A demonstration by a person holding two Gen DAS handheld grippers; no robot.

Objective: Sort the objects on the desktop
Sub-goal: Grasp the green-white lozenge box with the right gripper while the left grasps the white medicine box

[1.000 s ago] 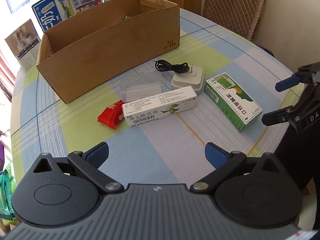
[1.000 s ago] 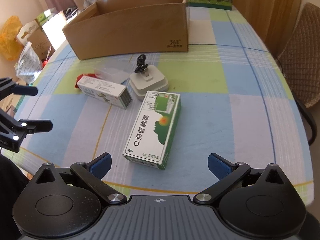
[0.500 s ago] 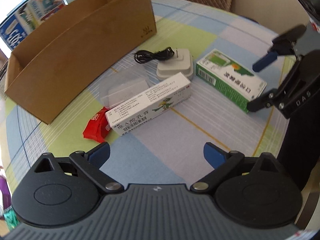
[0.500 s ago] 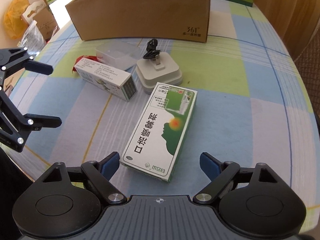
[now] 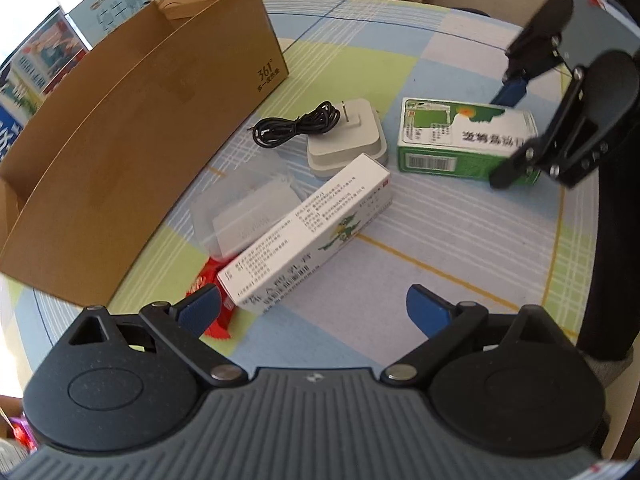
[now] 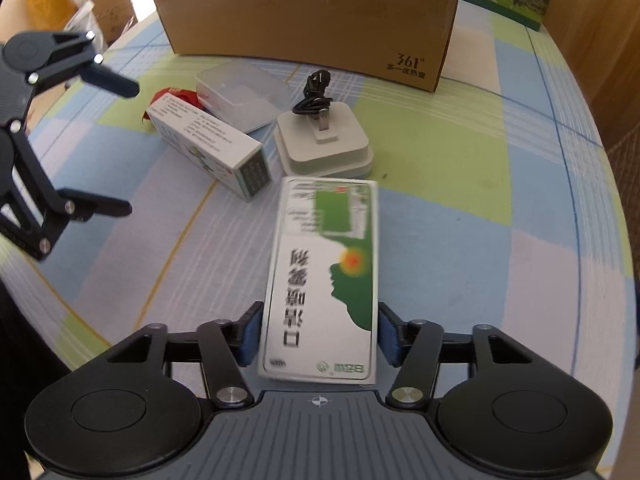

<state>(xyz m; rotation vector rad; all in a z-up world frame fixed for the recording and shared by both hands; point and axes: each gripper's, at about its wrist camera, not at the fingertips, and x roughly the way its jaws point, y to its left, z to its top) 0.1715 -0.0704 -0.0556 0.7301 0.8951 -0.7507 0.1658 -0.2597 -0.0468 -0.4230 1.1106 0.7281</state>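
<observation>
The green box (image 6: 324,280) is being clamped by the right gripper (image 6: 318,338); the left gripper (image 5: 312,308) is being held with fingers apart. Next, lifting into the cardboard box (image 6: 304,20) is likely called for.

Both wrist views closely share the green box (image 5: 464,140)

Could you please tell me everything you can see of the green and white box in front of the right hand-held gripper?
The green and white box is a long, flat carton, seemingly cardboard, with large dark characters, a green face silhouette, an orange spot and a barcode on one side. It looks closed and lies flat on the checked tablecloth. The right hand-held gripper has a blue pad against each long side. Its far end sits beside the white charger; contact is unclear.
</observation>
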